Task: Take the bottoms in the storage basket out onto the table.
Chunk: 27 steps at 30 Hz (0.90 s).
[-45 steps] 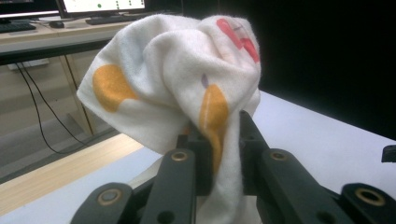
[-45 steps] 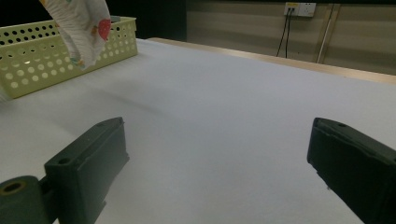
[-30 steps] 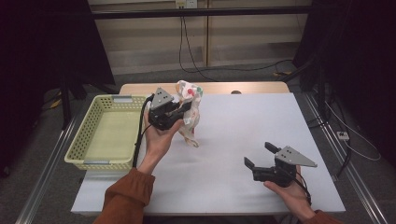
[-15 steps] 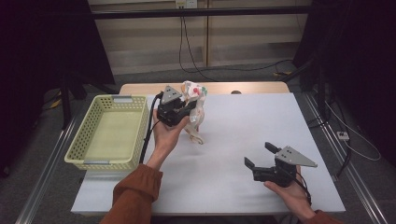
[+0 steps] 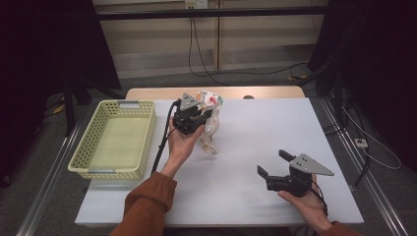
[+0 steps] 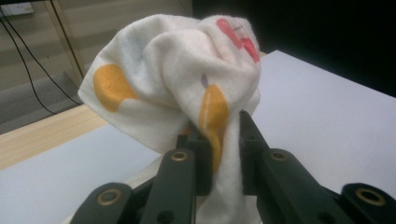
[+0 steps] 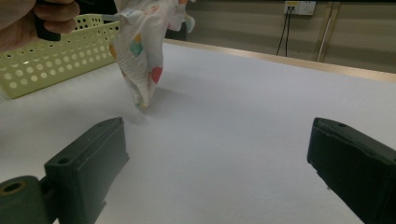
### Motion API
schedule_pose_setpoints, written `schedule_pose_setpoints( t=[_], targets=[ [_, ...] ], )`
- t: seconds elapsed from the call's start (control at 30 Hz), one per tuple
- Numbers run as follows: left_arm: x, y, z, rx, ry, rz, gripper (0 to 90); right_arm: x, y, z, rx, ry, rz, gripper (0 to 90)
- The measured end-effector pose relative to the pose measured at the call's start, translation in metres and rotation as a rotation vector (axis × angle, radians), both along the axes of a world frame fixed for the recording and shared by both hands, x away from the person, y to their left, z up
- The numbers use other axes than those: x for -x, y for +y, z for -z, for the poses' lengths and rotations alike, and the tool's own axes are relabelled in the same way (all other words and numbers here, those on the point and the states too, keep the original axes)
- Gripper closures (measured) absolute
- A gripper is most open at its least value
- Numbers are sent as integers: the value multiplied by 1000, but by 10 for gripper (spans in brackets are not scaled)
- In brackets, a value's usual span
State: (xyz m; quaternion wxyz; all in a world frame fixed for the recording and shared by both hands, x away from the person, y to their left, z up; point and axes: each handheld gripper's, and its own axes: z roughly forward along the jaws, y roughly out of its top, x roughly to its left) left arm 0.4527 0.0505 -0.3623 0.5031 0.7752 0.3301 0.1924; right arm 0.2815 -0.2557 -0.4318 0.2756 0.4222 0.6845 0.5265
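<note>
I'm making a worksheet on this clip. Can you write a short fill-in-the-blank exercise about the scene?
1. The left gripper is shut on a white patterned ____.
2. The basket is pale ____.
3. The right gripper has its jaws ____.
4. The cloth's lower tip hangs down to the white ____.

Missing words: cloth; yellow; open; table

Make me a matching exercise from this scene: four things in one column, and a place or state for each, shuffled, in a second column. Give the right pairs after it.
Things
1. left gripper
2. right gripper
3. cloth
4. basket

Places or states
A. pale yellow-green, on the table's left side
B. jaws wide apart, nothing between them, low over the table's near right part
C. white with coloured spots, hanging from closed jaws, its low end at the tabletop
D. jaws closed on fabric, held above the table

Pairs: 1-D, 2-B, 3-C, 4-A
</note>
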Motion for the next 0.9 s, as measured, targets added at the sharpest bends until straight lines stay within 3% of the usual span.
schedule_pose_setpoints(
  t=[0.23, 0.47, 0.73, 0.9],
  targets=[
    [3, -5, 8, -5, 25, 23, 804, 0, 0, 0, -6, 2, 1, 48],
    [8, -8, 15, -43, 42, 37, 802, 1, 0, 0, -4, 2, 3, 48],
    [8, 0, 16, -72, 60, 40, 797, 0, 0, 0, -4, 3, 6, 48],
    [8, 3, 25, -97, 81, 35, 790, 0, 0, 0, -3, 3, 5, 48]
  ],
)
